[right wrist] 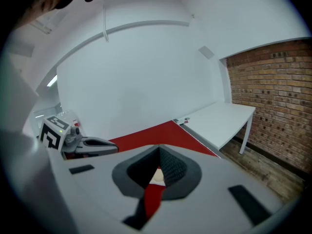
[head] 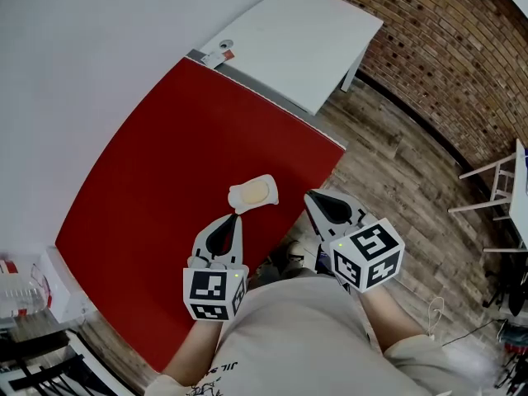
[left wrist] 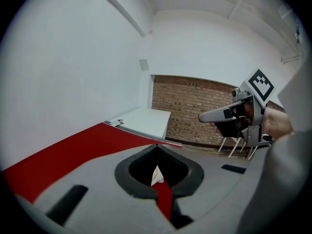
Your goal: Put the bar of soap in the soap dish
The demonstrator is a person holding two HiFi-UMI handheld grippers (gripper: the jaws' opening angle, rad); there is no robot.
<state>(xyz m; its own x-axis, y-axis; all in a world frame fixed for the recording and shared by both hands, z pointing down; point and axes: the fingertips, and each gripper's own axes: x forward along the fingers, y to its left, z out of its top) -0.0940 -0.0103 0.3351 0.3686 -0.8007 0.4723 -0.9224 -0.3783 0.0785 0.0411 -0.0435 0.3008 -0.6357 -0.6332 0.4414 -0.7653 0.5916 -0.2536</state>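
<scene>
A pale yellow bar of soap (head: 253, 192) lies in a white soap dish (head: 237, 198) near the front edge of the red table (head: 165, 163). My left gripper (head: 237, 218) is shut and empty, its tip just in front of the dish. My right gripper (head: 311, 195) is shut and empty too, a little to the right of the dish, at the table's edge. In the left gripper view the closed jaws (left wrist: 157, 147) leave a sliver of the dish (left wrist: 156, 175) showing. Through the window of the closed jaws (right wrist: 159, 148) in the right gripper view, I see the soap (right wrist: 157, 177).
A white table (head: 297, 31) adjoins the red table's far end, with a small tag (head: 219, 57) at the join. A brick wall (head: 445, 48) and wooden floor (head: 404, 163) lie to the right, with a white chair (head: 499, 180). A clear container (head: 21, 291) sits lower left.
</scene>
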